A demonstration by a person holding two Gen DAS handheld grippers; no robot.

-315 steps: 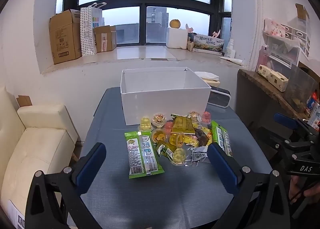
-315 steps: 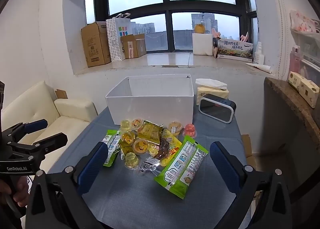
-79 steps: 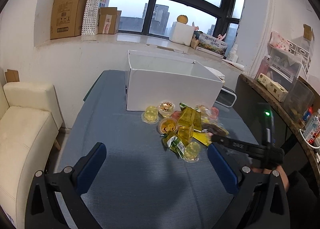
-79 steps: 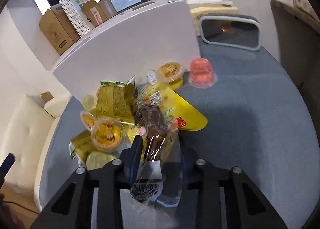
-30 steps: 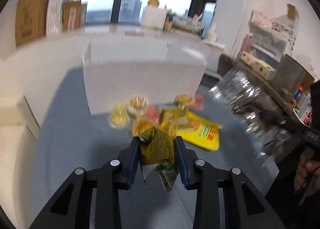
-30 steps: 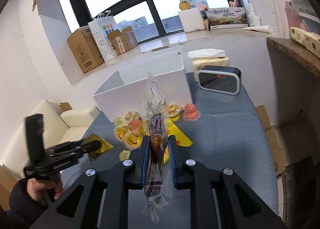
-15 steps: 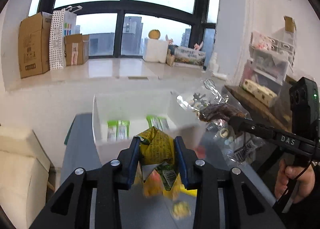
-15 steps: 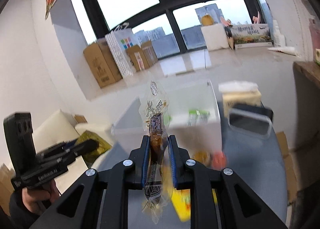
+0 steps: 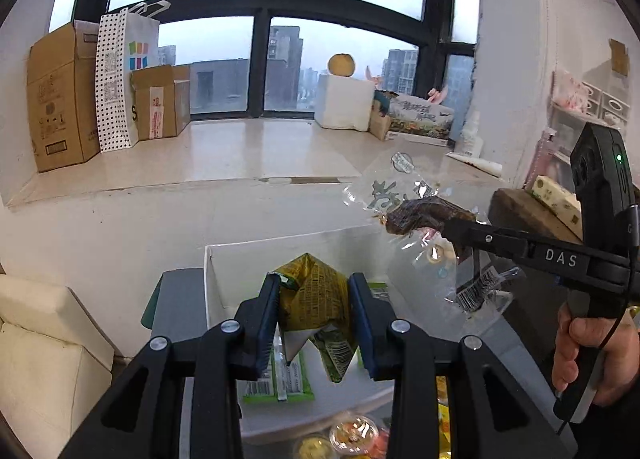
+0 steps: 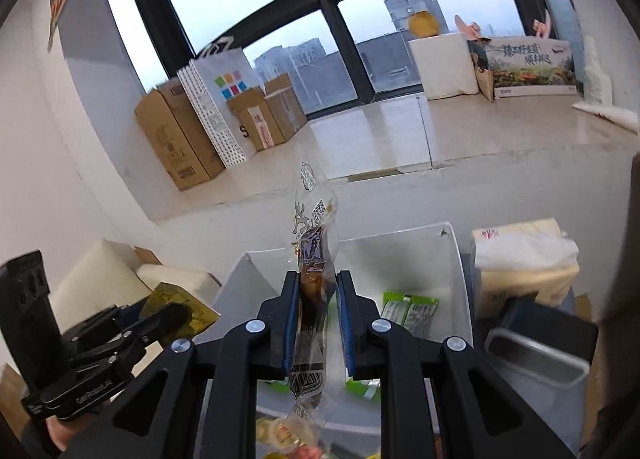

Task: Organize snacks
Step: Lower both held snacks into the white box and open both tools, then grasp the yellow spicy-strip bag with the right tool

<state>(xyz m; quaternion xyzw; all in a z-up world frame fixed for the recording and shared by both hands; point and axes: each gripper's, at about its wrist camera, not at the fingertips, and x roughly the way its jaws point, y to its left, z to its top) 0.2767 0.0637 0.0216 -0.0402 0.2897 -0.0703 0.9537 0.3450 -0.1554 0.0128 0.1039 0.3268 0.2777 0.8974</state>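
My left gripper [image 9: 314,291] is shut on a crumpled yellow snack packet [image 9: 316,299] and holds it over the open white box [image 9: 224,271]. My right gripper [image 10: 318,291] is shut on a clear packet with a brown snack [image 10: 314,259], also above the white box [image 10: 454,255]. The right gripper and its clear packet [image 9: 424,215] show at the right of the left wrist view. The left gripper and yellow packet [image 10: 176,309] show at the lower left of the right wrist view. Green packets [image 9: 280,379] [image 10: 408,309] lie inside the box.
Jelly cups [image 9: 352,433] and other snacks lie on the grey table in front of the box. A grey clock [image 10: 540,351] and tissue pack [image 10: 524,255] sit right of the box. A cream sofa [image 9: 44,343] is left. Cardboard boxes [image 9: 60,95] stand on the window sill.
Both grippers have moved forward with their packets and now hang over the box; the box interior with the green packets is closer below.
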